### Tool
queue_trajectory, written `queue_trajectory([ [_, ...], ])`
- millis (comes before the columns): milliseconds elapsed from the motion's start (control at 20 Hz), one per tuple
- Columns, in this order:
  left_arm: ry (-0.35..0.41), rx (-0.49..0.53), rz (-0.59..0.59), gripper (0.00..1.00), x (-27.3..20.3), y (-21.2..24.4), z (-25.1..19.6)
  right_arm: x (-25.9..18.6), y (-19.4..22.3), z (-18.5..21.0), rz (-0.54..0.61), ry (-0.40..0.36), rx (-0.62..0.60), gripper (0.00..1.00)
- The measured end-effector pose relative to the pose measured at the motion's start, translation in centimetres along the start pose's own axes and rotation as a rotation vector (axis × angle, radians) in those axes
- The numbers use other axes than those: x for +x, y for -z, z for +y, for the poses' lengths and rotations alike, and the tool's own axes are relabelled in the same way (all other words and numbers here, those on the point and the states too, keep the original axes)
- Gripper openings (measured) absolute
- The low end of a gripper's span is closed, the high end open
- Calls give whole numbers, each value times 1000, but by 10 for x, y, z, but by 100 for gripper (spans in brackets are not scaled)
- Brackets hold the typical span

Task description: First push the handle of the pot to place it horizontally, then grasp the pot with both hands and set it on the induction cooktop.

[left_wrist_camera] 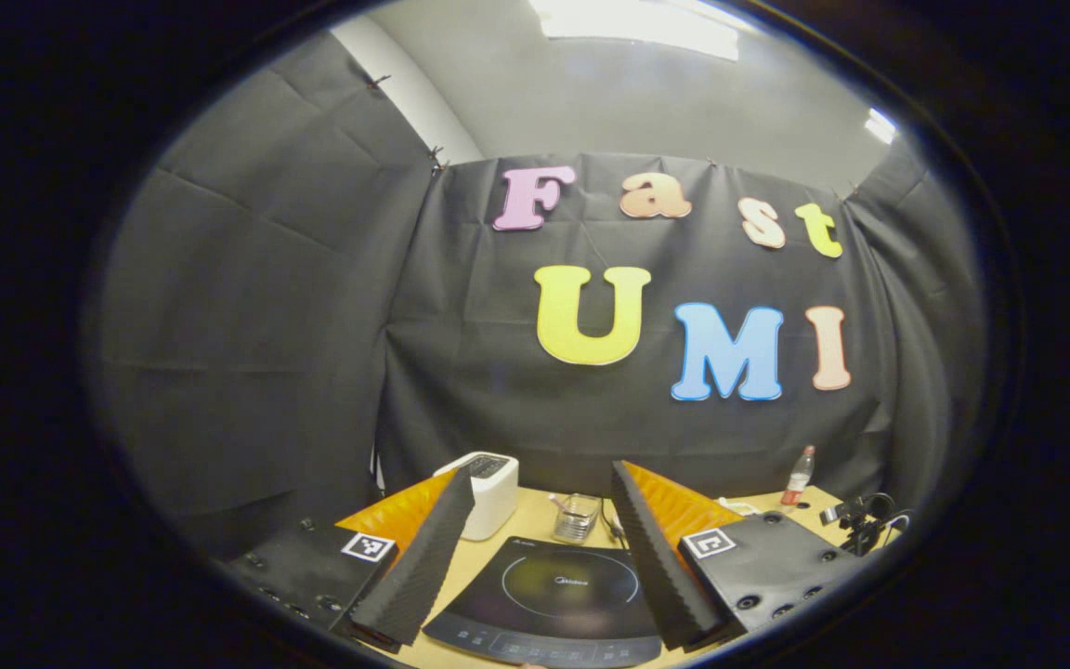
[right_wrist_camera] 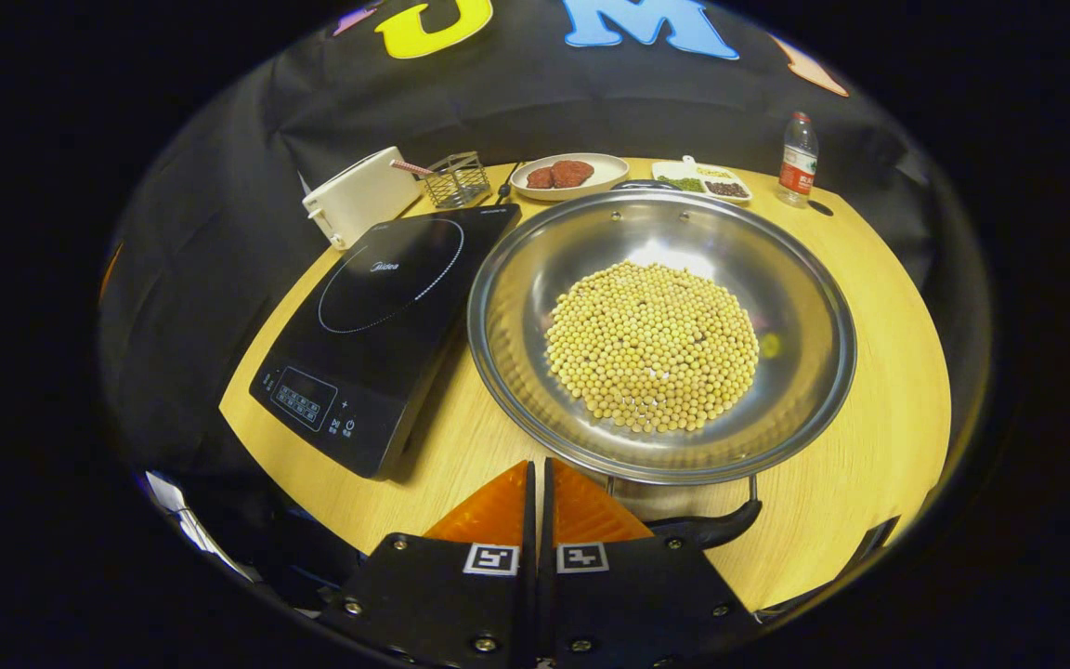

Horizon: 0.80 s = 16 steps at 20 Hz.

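Hidden or cut off: the pot's near handle (right_wrist_camera: 707,530) is partly covered by the right gripper's body; only a dark curved end shows at lower right of the right gripper view. The pot's far handle (right_wrist_camera: 645,185) is a dark sliver behind the rim, hard to make out.
Pot (right_wrist_camera: 516,307): centre of the right gripper view, on the wooden table (right_wrist_camera: 879,372); wide, shallow, shiny steel, round rim, holding a mound of small yellow beans (right_wrist_camera: 652,346).
Induction cooktop (right_wrist_camera: 377,325): left of the pot, just beside it; flat black glass with a circle marking. In the left gripper view its near edge (left_wrist_camera: 544,641) is cut off at the bottom.
Right gripper (right_wrist_camera: 540,478): bottom centre, orange wedge fingers pressed together, nothing between them, tips close to the pot's near rim.
Left gripper (left_wrist_camera: 542,483): fingers spread wide, ridged black pads, holding nothing, raised above the cooktop.
Background: white boxy toaster (right_wrist_camera: 358,195), wire basket (right_wrist_camera: 457,178), white plate (right_wrist_camera: 572,177), plastic bottle (right_wrist_camera: 797,160), small and possibly blurred.
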<state>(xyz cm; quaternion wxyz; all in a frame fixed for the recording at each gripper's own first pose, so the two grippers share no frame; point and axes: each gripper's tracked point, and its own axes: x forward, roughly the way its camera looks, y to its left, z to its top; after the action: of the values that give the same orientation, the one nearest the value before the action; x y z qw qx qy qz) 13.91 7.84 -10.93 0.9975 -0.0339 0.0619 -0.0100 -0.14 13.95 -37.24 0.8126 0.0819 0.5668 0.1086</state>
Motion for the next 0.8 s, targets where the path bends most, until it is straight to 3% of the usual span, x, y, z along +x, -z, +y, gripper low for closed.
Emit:
queue_trajectory([
  [100, 11, 4, -2, 94, 4, 1, -2, -1, 3, -6, 7, 19, 3, 1],
  [300, 34, -5, 1, 99, 11, 2, -16, -5, 6, -18, 20, 41, -3, 1],
  [400, 39, -4, 3, 99, 14, 2, -25, -7, 7, -25, 26, 40, -7, 1],
  [450, 37, -4, -1, 94, 15, 1, -30, -8, 9, -28, 29, 38, -14, 1],
  [800, 15, 19, -2, 97, 15, 1, -72, -15, 11, -66, 48, 31, -40, 1],
])
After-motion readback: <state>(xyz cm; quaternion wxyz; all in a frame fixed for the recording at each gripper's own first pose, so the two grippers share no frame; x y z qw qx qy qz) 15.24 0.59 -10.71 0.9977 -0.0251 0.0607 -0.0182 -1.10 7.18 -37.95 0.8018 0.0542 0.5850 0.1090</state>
